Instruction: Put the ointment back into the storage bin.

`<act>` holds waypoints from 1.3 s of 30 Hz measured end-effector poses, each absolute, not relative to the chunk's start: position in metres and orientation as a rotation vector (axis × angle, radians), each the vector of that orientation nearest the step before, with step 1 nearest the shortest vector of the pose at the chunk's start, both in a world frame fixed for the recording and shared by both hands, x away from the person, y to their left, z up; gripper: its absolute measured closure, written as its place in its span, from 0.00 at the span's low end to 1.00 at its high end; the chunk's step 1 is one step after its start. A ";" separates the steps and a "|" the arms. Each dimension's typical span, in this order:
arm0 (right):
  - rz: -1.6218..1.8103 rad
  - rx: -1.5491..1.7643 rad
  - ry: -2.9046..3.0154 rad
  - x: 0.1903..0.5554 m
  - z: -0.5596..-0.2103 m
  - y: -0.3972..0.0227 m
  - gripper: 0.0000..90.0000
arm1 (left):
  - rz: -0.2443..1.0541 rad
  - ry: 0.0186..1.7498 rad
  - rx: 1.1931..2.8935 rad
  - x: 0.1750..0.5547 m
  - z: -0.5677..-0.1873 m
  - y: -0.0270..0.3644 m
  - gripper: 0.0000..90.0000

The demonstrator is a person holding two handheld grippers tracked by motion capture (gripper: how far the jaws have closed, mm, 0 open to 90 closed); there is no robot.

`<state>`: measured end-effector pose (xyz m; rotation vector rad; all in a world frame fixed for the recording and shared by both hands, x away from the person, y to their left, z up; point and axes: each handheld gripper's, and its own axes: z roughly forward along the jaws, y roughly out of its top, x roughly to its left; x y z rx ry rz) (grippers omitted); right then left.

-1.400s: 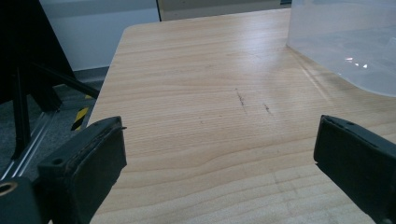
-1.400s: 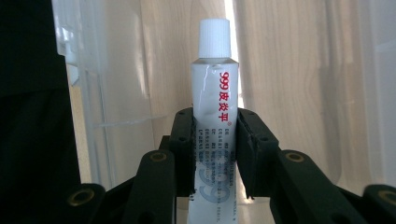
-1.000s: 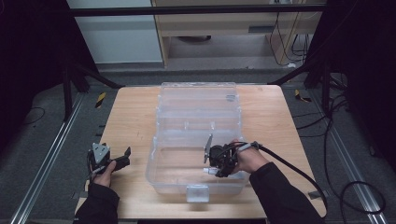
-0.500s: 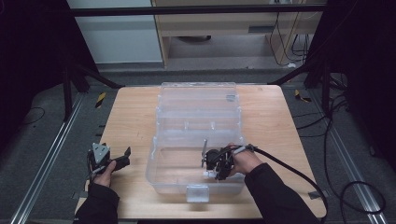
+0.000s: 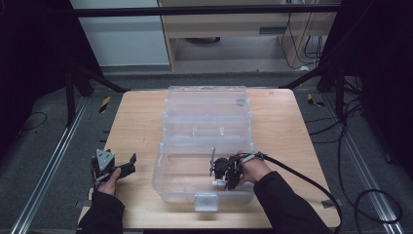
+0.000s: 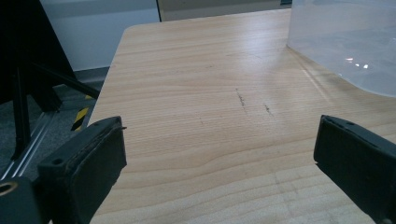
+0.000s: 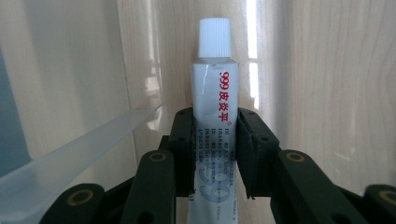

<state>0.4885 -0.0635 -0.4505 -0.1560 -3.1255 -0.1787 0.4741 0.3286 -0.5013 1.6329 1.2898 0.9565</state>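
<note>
Standing on a pale wooden table (image 5: 136, 122), grey floor (image 5: 44, 146) around: clear box (image 5: 204, 102).

Printed in red down the white tube (image 7: 214, 121) pinched between the right fingers (image 7: 180, 140): "999" followed by three Chinese characters, 皮炎平. Beneath, fainter small print and large pale "999", partly unreadable.

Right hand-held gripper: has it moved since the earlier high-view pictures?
Yes. The right hand-held gripper, shut on the tube, has sunk toward the near wall of the clear box.
</note>
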 end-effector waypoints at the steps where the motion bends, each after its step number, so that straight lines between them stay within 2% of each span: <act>1: -0.170 -0.153 -3.127 0.489 -0.451 -0.063 0.77 | 0.956 1.290 1.632 0.474 -0.501 0.329 0.02; 9: -0.148 -0.158 -3.127 0.489 -0.453 -0.062 0.76 | 0.956 1.290 1.632 0.474 -0.501 0.329 0.02; 14: -0.149 -0.167 -3.132 0.489 -0.453 -0.062 0.70 | 0.956 1.290 1.633 0.474 -0.501 0.329 0.02; 20: -0.181 -0.175 -3.136 0.489 -0.449 -0.063 0.68 | 0.956 1.290 1.632 0.474 -0.501 0.329 0.02; 31: -0.357 -0.249 -3.147 0.488 -0.422 -0.074 0.64 | 0.956 1.290 1.632 0.474 -0.501 0.329 0.02; 39: -0.595 -0.334 -3.151 0.481 -0.394 -0.089 0.56 | 0.957 1.290 1.633 0.474 -0.501 0.329 0.02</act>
